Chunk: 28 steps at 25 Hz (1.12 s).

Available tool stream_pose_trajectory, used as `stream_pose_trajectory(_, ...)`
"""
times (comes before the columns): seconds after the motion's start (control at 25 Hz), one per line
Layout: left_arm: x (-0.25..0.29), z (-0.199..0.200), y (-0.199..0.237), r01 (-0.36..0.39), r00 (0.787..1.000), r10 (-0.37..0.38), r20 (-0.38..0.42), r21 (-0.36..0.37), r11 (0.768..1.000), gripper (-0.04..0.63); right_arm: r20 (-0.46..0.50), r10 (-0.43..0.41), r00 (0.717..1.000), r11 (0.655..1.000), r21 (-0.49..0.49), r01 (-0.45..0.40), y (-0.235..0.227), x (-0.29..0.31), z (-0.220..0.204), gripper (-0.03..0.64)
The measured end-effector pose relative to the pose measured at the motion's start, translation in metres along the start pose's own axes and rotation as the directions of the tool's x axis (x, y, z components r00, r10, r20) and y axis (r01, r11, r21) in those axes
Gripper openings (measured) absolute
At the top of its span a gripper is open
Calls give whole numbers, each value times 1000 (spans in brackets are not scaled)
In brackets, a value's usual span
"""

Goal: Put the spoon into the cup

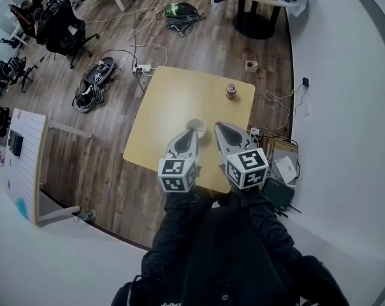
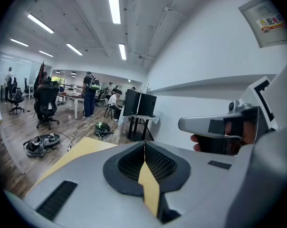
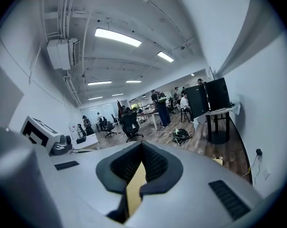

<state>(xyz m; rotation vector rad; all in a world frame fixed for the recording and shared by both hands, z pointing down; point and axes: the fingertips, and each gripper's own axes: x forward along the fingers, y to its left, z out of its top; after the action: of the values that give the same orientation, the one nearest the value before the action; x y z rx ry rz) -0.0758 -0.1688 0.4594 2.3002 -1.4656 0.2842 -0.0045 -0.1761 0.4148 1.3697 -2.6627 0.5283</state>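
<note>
In the head view a white cup (image 1: 196,125) stands on the pale wooden table (image 1: 173,101), near its front edge. I cannot find a spoon in any view. My left gripper (image 1: 193,133) hovers with its tip just in front of the cup, jaws shut with nothing between them. My right gripper (image 1: 218,127) is held beside it, to the right of the cup, also shut and empty. The left gripper view shows its jaws (image 2: 144,144) meeting, with the right gripper (image 2: 215,127) alongside. The right gripper view shows closed jaws (image 3: 142,144) pointing out over the room.
A brown can (image 1: 231,92) stands at the table's far right. On the floor lie cables (image 1: 141,67), a small box (image 1: 251,65) and bags (image 1: 181,10). Boxes (image 1: 283,169) sit right of the table by the white wall. Office chairs (image 1: 62,34) are far left.
</note>
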Motion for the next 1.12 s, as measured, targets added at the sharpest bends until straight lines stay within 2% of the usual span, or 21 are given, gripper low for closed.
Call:
stream_pose_trajectory(0.44, -6, 12, -3, -13, 1000, 12, 26, 32, 999, 34, 17, 12, 1000, 999, -30, -12, 9, -2, 8, 21)
stream_pose_trajectory(1.12, 4, 0, -12, -3, 1000, 4, -1, 53, 999, 35, -7, 3, 1000, 1000, -27, -4, -4, -6, -3, 21)
